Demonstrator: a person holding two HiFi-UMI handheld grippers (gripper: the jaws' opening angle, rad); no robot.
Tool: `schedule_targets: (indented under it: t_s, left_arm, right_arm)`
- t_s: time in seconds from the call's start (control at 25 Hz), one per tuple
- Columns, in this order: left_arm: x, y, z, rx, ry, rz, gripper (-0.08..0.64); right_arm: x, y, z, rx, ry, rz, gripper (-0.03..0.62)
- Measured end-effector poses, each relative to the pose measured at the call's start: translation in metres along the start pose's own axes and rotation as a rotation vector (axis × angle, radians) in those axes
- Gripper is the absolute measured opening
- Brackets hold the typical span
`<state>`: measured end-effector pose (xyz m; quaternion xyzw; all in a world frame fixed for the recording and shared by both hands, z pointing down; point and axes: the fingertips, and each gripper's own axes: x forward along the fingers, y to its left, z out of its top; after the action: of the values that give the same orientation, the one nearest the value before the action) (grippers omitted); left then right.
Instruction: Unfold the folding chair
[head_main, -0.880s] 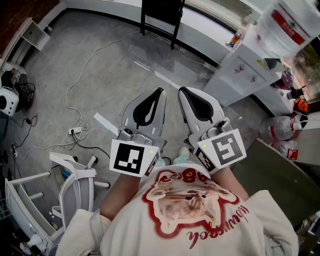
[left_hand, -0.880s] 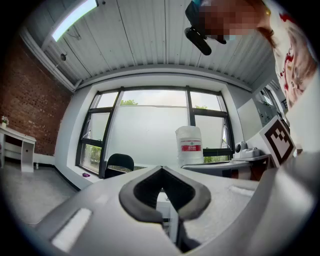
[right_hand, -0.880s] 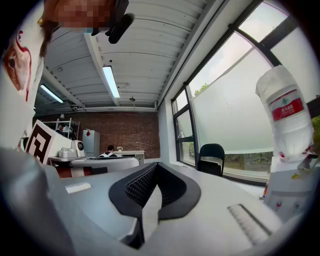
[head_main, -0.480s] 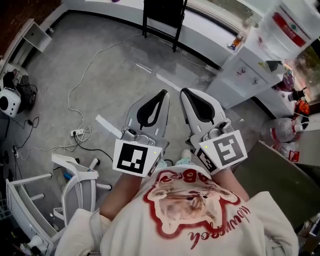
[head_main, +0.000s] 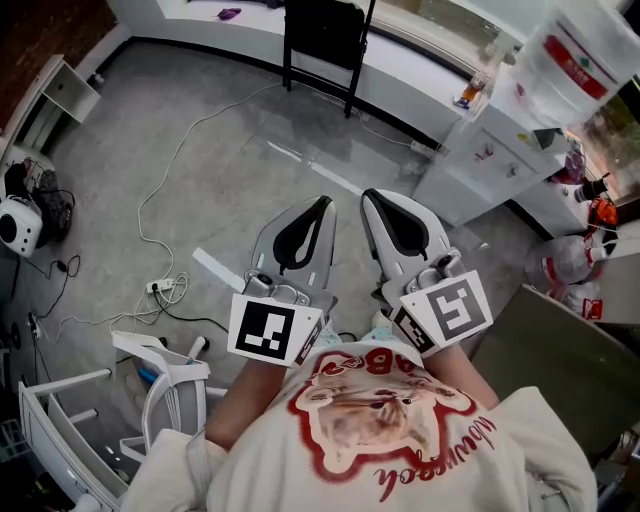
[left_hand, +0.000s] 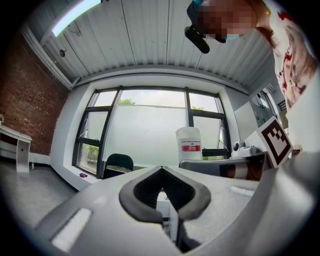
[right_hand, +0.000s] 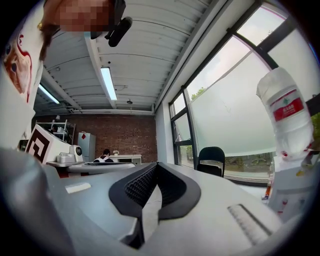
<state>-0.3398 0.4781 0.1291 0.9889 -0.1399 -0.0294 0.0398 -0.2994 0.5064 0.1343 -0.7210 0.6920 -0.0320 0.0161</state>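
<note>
Floor (head_main: 200, 150): 1 grey expanse, most of the head view.
Water dispenser (head_main: 480, 150): 1 white cabinet at right, w/ 1 big bottle (head_main: 572, 48) on top, red label; the bottle also shows in the left gripper view (left_hand: 189, 145) and right gripper view (right_hand: 285, 112).
Folding chair (head_main: 325, 40): 1, black, upright at the far wall under the window, well apart from both tongs; straight ahead in both gripper views (left_hand: 119, 164) (right_hand: 211, 159). Folded or not: can't tell.
Office chair (head_main: 160, 390): 1, white, lower left, near the person's left side.
Left gripper (head_main: 322, 203): clenched, tips meeting, nothing between them (left_hand: 161, 172); held low in front of the person's shirt, aimed at the chair.
Right gripper (head_main: 370, 197): clenched too, empty (right_hand: 156, 167); just beside the left one, not touching.
Marker cubes: 2, 1 per gripper (head_main: 265, 330) (head_main: 450, 305).
Cable (head_main: 165, 150): 1 white line snaking over the floor, left of the path to the chair.
Power strip (head_main: 160, 287): 1, white, at the cable's near end.
</note>
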Motion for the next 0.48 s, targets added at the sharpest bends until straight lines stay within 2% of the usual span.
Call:
schedule_targets:
  t_s: [0.28,0.48]
  left_arm:
    - [-0.012,0.026,0.000,-0.010,-0.009,-0.021,0.000]
    - [-0.002,0.035,0.000,-0.016,-0.009,-0.029,0.000]
  right_arm:
    - [0.012,0.024,-0.006,-0.018,-0.003,-0.025,0.023]
    - [0.021,0.015,0.002,0.008,-0.029,-0.031,0.023]
